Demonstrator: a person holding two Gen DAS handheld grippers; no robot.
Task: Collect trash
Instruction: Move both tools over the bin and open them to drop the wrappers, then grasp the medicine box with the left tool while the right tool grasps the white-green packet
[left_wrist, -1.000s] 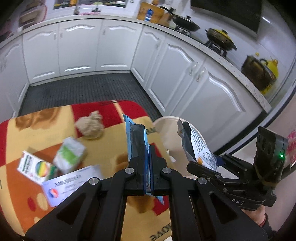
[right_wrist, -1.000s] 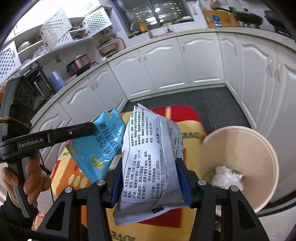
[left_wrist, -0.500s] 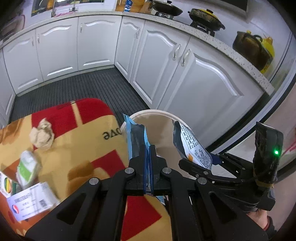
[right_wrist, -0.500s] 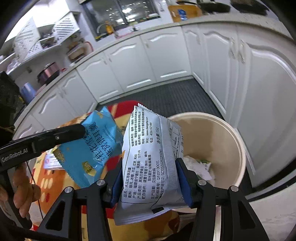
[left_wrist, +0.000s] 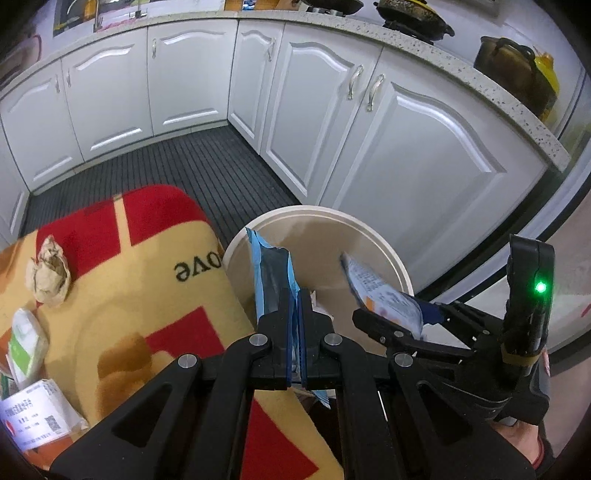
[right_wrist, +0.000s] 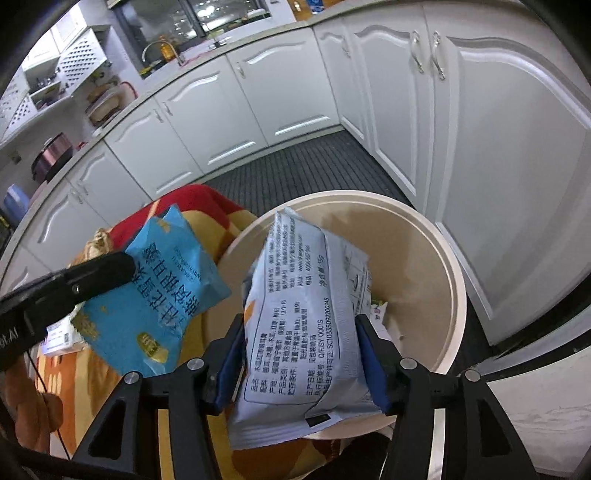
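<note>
My left gripper (left_wrist: 295, 310) has its jaws clamped flat on the blue packet (left_wrist: 271, 275), which stands edge-on between them and rises toward twelve o'clock, its top over the near rim of the cream bin (left_wrist: 397, 266). In the right wrist view that same blue packet (right_wrist: 159, 299) hangs at nine o'clock of my other load, over the edge of the red and yellow cloth (left_wrist: 147, 288) on the desk.

My right gripper (right_wrist: 301, 354) has the white printed packet (right_wrist: 306, 332) between its jaws. The packet tilts up toward twelve o'clock with its upper half over the mouth of the bin (right_wrist: 454, 280). These jaws have just been opening: the blue pads stand at the packet's sides, but I cannot tell whether they still press on it. From the left wrist the white packet (left_wrist: 384, 299) shows at three o'clock of my left jaws, over the bin.

Compared with a second ago, the bin has come from the side of both views to sit directly beneath the packets, and the white packet leans further forward and looks blurred. The crumpled paper ball (left_wrist: 48, 273), the green and white pack (left_wrist: 26, 347) and the white box (left_wrist: 37, 417) have slid out to nine and eight o'clock.
</note>
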